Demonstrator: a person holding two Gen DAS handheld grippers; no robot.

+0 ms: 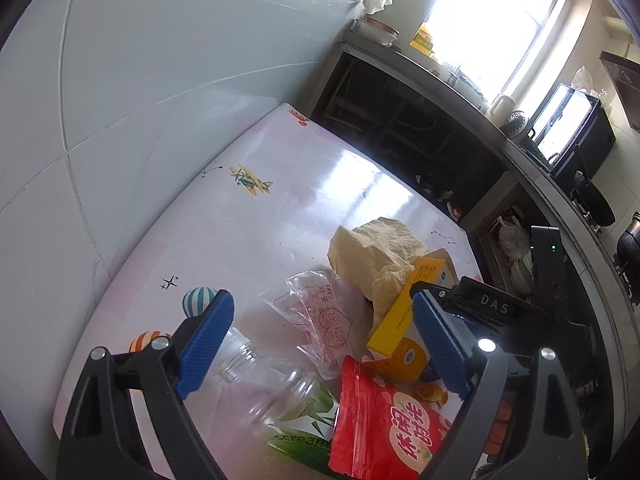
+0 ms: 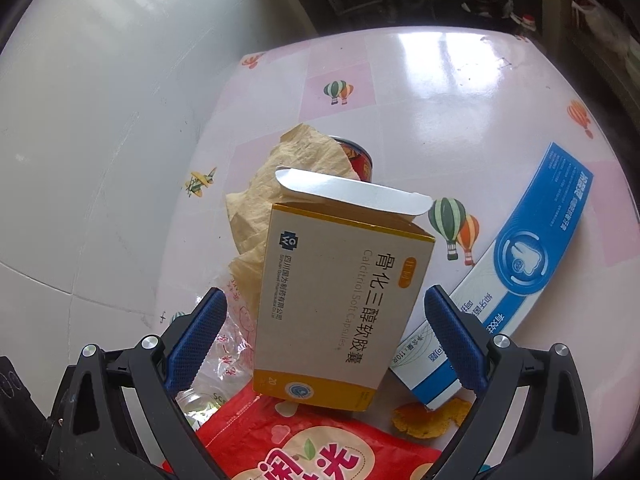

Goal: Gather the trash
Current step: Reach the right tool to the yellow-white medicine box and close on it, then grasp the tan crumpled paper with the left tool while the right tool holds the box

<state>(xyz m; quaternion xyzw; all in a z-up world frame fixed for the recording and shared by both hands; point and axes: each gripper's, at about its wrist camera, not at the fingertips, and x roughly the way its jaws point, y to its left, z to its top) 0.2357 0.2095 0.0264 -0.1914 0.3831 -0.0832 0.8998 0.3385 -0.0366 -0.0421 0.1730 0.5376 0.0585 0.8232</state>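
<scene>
Trash lies piled on a pink patterned table (image 1: 280, 208). My left gripper (image 1: 324, 344) is open above a clear plastic bottle (image 1: 272, 380), a red snack bag (image 1: 384, 424) and a clear wrapper (image 1: 320, 316). A crumpled tan paper (image 1: 372, 256) lies beyond. My right gripper (image 2: 324, 344) is open, its fingers either side of a yellow and beige medicine box (image 2: 336, 304) with its flap open, not touching it. The box also shows in the left wrist view (image 1: 404, 312). A blue and white box (image 2: 532, 256) lies to the right, and a red can (image 2: 356, 156) behind the paper (image 2: 276, 188). The red bag (image 2: 316, 448) lies below the box.
A pale tiled wall (image 1: 140, 100) borders the table on the left. A dark counter (image 1: 440, 112) with kitchenware stands beyond the table's far edge, under a bright window. An orange peel scrap (image 2: 432, 420) lies near the front edge.
</scene>
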